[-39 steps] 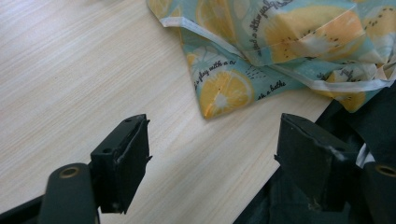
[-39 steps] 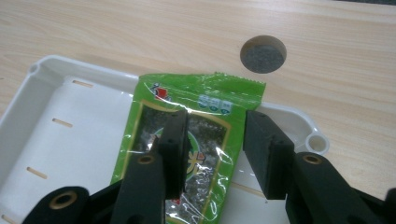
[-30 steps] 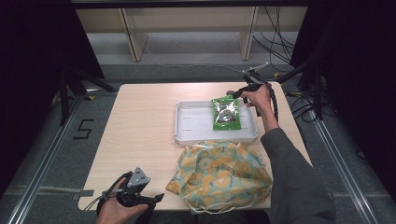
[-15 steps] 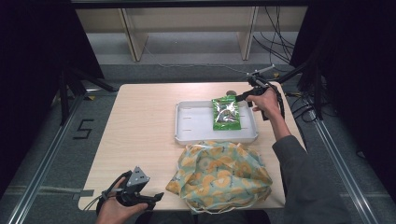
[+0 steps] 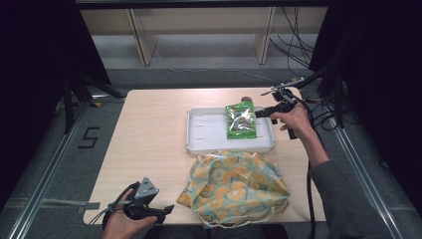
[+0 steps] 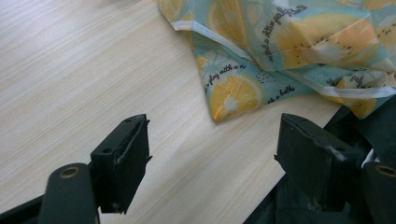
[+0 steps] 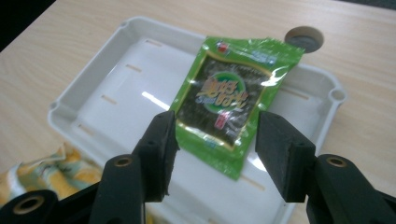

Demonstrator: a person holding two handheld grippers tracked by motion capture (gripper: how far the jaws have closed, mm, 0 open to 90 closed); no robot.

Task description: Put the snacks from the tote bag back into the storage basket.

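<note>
Bare tabletop (image 5: 149, 134) left of tray (image 5: 195, 130)

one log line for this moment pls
right gripper: open, jaws just opening, off green packet | packet: in white tray | left gripper: open by fruit-print bag

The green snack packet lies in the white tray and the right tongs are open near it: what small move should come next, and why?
Probably draw the right tongs a little further back from the tray. Their jaws have just been opening, and the packet lies flat in the tray with nothing gripping it. The fruit-print bag sits near the tray on the table, so it may be the next thing to reach for.
</note>
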